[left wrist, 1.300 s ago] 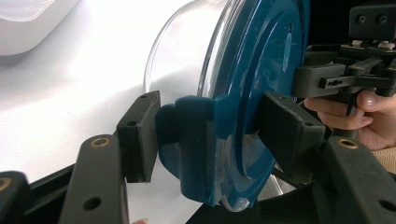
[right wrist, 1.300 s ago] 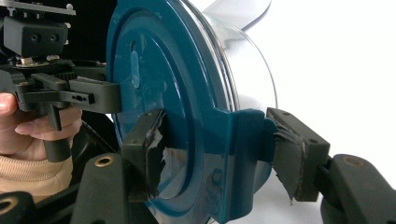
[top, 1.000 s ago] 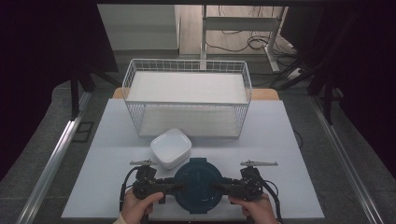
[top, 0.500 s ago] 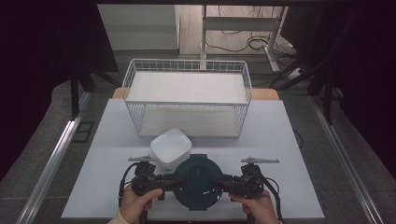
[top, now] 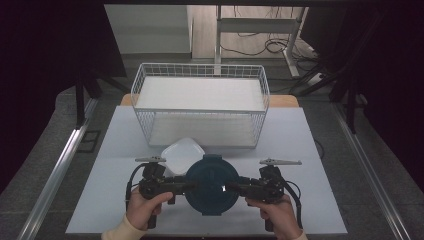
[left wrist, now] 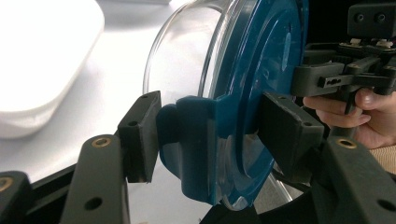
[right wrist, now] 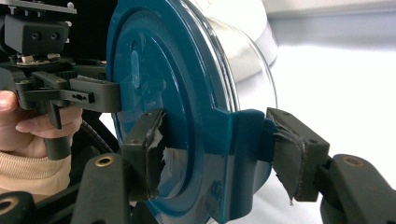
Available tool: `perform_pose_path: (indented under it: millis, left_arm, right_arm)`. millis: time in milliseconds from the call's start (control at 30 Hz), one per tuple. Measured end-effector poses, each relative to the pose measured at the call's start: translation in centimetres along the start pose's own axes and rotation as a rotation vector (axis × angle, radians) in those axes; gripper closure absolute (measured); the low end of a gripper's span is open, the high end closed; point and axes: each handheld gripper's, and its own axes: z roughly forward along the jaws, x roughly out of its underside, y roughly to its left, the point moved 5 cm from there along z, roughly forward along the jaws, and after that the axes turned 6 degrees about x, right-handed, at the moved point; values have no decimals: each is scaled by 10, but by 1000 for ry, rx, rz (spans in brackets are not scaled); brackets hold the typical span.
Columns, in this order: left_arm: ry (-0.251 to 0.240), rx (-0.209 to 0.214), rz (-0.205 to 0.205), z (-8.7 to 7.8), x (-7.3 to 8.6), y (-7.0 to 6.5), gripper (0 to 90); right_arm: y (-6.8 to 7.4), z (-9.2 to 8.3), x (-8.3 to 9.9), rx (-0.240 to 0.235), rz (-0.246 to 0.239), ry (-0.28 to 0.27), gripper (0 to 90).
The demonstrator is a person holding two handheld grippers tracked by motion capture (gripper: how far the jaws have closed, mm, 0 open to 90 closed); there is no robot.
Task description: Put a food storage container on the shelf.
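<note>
Low centre of the high view, a round glass container with a dark blue lid sits between both grippers, just above the white counter. Left gripper clamps the lid's left side tab; in the left gripper view its pads press on either side of that blue tab, clear glass wall showing above it. Right gripper clamps the opposite tab; in the right gripper view the frayed pads squeeze the tab, lid face turned to the left of that frame. Both sets of jaws are at mid width, closed on the lid tabs. Hands hold the gripper handles at bottom of frame. White square lidded box sits just upper left of the container, touching or nearly so, cannot tell which. Wire basket stands behind, centre of frame, on the counter.
</note>
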Motion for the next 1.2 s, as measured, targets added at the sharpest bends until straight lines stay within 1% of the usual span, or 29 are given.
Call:
perform_pose_path:
  millis: [33, 67, 100, 133, 167, 200, 233, 267, 300, 333, 500, 833, 933, 967, 1000, 1100, 1200]
  left_arm:
    - [0, 0, 3, -1, -3, -1, 409]
    - [-4, 1, 10, -2, -7, -2, 410]
    - [-4, 1, 10, -2, -7, -2, 410]
    - [-5, 0, 17, -3, -10, -3, 410]
    - [-7, 1, 21, -4, -13, -4, 409]
    - [-9, 3, 27, -5, -16, -5, 409]
    - [-11, 3, 32, -6, -19, -7, 409]
    - [-11, 2, 44, -7, -24, -9, 409]
    - [-14, 1, 47, -8, -26, -10, 409]
    - [-14, 1, 47, -8, -26, -10, 409]
    - [-22, 0, 62, -12, -40, -14, 408]
    - [-33, -1, 82, -16, -55, -19, 408]
    - [-42, -2, 96, -18, -63, -23, 408]
    - [-42, -2, 96, -18, -63, -23, 408]
    - [-49, 0, 100, -20, -68, -25, 408]
    - [-50, -2, 106, -21, -72, -26, 408]
    - [-50, -7, 114, -23, -79, -28, 407]
  right_arm:
    - [0, 0, 0, 0, 0, 0, 394]
    - [1, -2, -5, 0, -5, -5, 394]
    - [1, -2, -5, 0, -5, -5, 394]
    - [2, -2, -7, 1, -6, -7, 394]
    - [4, -5, -13, 2, -15, -15, 395]
    - [4, -5, -13, 2, -15, -15, 395]
    - [6, -7, -18, 4, -23, -25, 396]
    - [7, -8, -20, 4, -26, -28, 396]
    - [7, -9, -22, 3, -27, -31, 396]
    - [7, -9, -22, 3, -27, -31, 396]
    - [11, -14, -36, 7, -43, -44, 397]
    - [15, -19, -52, 9, -64, -56, 398]
    - [18, -23, -61, 10, -75, -64, 398]
    - [18, -23, -61, 10, -75, -64, 398]
    - [19, -25, -66, 10, -82, -69, 398]
    - [21, -26, -71, 12, -89, -70, 398]
    - [22, -27, -78, 9, -93, -72, 398]
